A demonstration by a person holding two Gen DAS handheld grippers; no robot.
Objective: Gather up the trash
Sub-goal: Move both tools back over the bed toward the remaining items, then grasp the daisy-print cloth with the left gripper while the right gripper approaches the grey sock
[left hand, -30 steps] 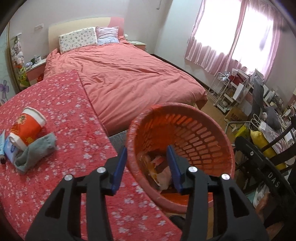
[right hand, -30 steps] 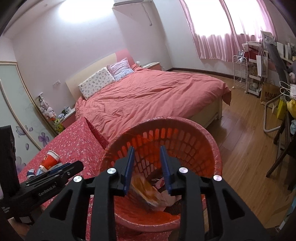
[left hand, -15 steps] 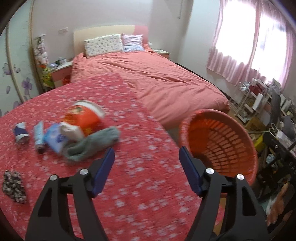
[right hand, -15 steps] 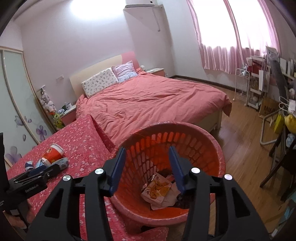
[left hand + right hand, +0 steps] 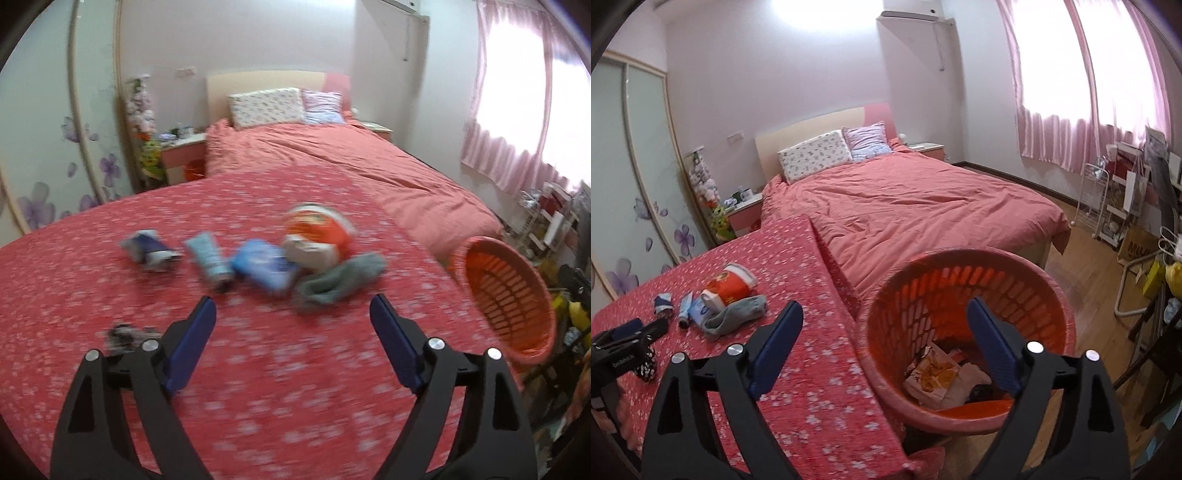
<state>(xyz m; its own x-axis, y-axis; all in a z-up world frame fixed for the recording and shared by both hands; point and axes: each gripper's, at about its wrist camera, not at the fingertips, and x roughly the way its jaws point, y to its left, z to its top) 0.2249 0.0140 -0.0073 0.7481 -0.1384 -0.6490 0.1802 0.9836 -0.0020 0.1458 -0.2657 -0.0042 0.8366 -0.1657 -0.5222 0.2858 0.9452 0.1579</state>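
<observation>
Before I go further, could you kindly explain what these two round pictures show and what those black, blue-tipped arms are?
No robot here: a person carries a hand-held gripper in each hand, each with a fisheye camera looking along its fingers. One picture is from the left gripper, open and empty above a red flowered table with a cup, grey cloth, blue packet and tube. The other is from the right gripper, also open and empty, over an orange basket holding wrappers.
</observation>
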